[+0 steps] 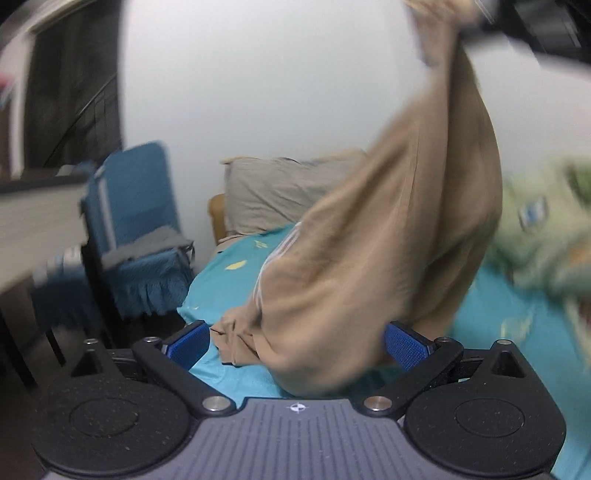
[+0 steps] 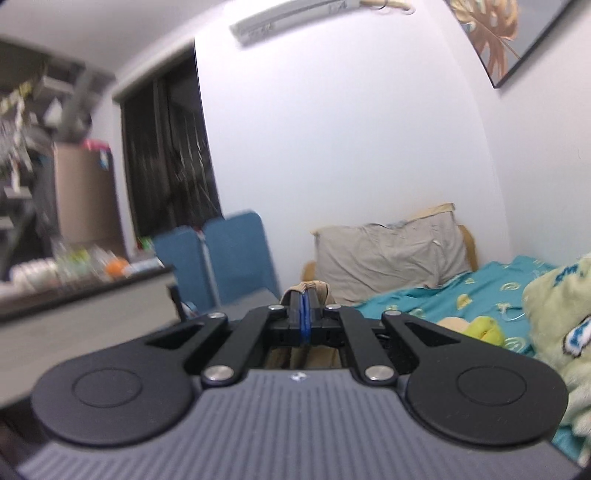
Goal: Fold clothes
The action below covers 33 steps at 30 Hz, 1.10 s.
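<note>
The left wrist view alone shows the whole tan garment (image 1: 388,258): soft, matte cloth hanging in long folds from the top right corner, at about one o'clock, where the blurred right claw (image 1: 480,26) pinches its upper end, down to a crumpled edge that rests on the turquoise bedsheet (image 1: 236,373) near six o'clock. Thin white stripes run along one seam of the cloth at its left side. The left claw (image 1: 295,343) stands wide, its blue ribbed pads (image 1: 186,345) on either side of the garment's lower bulge, not pressing on it. The right wrist view gives what the other lacks: the right claw (image 2: 304,306) seen close, its black fingers drawn together on a small fold of the tan garment (image 2: 310,286), which pokes out above the tips and hangs below the linkage. Only this view shows a framed picture of a golden leaf (image 2: 491,37) at one o'clock, a cluttered bench (image 2: 85,291) at nine o'clock and a cardboard box (image 2: 85,192) above it. Both views share the wrinkled grey pillow (image 2: 388,254), the blue padded chair (image 1: 133,229) and a pale green plush blanket (image 2: 557,317) at three o'clock; its blue lettering is too blurred to read.
</note>
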Each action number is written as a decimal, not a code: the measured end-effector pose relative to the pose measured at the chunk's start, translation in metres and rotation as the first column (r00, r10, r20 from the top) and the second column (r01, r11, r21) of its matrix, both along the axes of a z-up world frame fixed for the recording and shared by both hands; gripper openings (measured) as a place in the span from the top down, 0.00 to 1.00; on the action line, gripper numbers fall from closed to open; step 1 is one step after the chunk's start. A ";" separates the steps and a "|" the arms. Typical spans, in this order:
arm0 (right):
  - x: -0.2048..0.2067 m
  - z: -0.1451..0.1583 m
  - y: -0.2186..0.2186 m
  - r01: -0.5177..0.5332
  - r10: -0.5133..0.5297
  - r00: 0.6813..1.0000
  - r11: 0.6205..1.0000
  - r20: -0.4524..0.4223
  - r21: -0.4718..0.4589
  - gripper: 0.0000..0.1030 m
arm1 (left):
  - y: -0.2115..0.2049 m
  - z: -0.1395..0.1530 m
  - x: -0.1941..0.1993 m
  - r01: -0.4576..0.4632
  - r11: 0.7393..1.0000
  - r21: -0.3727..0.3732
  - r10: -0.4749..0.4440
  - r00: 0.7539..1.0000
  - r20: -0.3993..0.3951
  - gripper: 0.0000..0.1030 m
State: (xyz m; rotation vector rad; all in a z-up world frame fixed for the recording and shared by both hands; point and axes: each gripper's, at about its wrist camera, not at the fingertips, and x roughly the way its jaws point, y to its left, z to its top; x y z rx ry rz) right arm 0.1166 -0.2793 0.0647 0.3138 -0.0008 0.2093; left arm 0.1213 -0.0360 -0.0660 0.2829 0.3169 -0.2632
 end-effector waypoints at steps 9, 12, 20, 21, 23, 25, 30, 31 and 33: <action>0.006 -0.033 -0.059 0.004 0.018 0.996 0.971 -0.089 0.238 0.96 | -0.075 -0.059 -0.023 0.255 0.875 0.411 -0.248 0.966 -0.070 0.10; 0.017 -0.047 -0.074 0.020 0.030 0.987 0.951 -0.155 0.309 0.96 | -0.090 -0.072 -0.023 0.295 0.833 0.468 -0.290 0.953 -0.084 0.10; 0.042 -0.070 -0.077 0.079 0.013 0.956 0.951 -0.293 0.299 0.96 | -0.096 -0.084 0.025 0.136 0.913 0.384 -0.102 0.989 -0.109 0.36; 0.046 -0.073 -0.077 0.090 0.005 0.946 0.956 -0.324 0.278 0.96 | -0.092 -0.077 0.028 0.115 0.934 0.337 -0.086 0.991 -0.100 0.45; 0.052 -0.081 -0.078 0.111 -0.007 0.919 0.964 -0.394 0.241 0.96 | -0.078 -0.056 0.033 0.075 0.970 0.231 -0.058 0.995 -0.080 0.60; 0.058 -0.091 -0.077 0.124 -0.002 0.888 0.964 -0.459 0.235 0.95 | -0.056 -0.033 0.039 0.068 0.996 0.061 -0.062 0.994 -0.091 0.71; 0.068 -0.108 -0.078 0.156 -0.008 0.829 0.963 -0.559 0.218 0.95 | 0.018 0.022 0.045 0.091 0.943 -0.319 -0.147 0.977 -0.156 0.87; 0.070 -0.111 -0.077 0.158 -0.004 0.822 0.963 -0.569 0.221 0.95 | 0.037 0.028 0.042 0.073 0.912 -0.404 -0.156 0.972 -0.175 0.88; 0.073 -0.115 -0.077 0.160 0.005 0.809 0.961 -0.588 0.228 0.95 | 0.074 0.040 0.037 0.030 0.827 -0.561 -0.177 0.962 -0.209 0.88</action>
